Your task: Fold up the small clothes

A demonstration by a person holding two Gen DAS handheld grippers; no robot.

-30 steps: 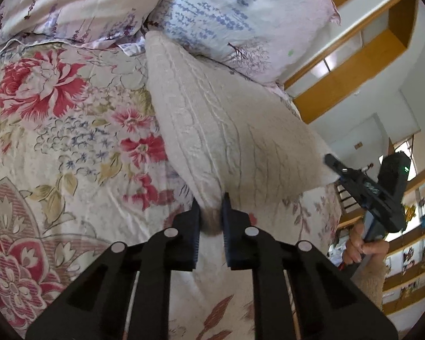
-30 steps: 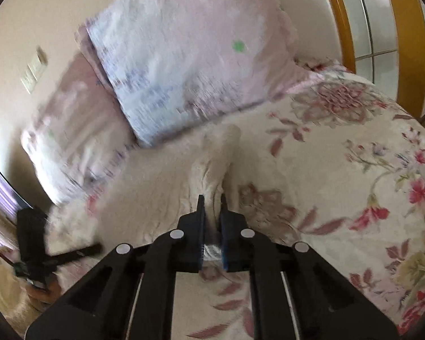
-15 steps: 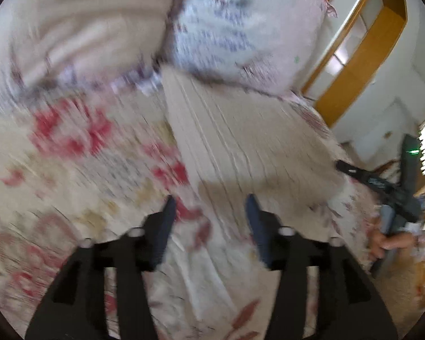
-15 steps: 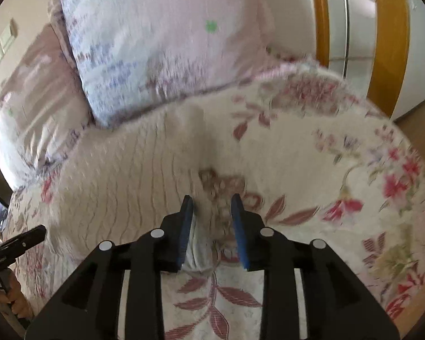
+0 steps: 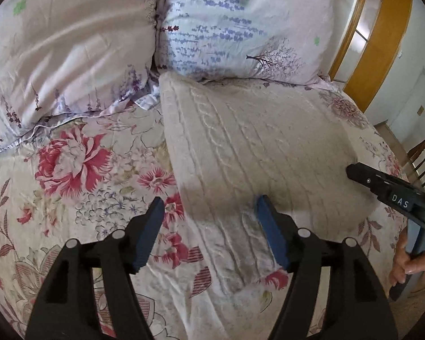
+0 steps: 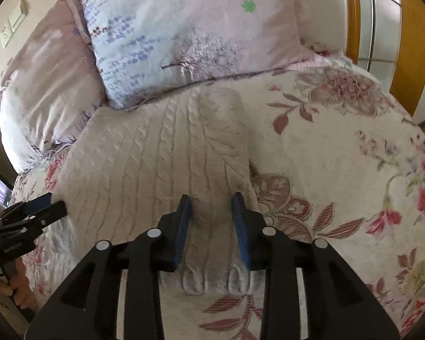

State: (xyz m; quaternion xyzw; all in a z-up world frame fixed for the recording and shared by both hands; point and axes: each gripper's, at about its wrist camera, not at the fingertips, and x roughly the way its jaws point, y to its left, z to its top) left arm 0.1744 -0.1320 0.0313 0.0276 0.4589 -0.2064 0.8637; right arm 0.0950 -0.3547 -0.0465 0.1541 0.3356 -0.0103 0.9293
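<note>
With the left gripper opening and the right gripper parted around the cable-knit sweater hem, a finger may snag the knit and spoil the fold.

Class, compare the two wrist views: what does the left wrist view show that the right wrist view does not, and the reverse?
Only the left wrist view: a big red flower on the bedspread, and the "DAS" label. Only the right wrist view: a wall switch plate and the sweater's ribbed hem. Both: the cream knit sweater, the lavender-print pillow, the floral bedspread.
</note>
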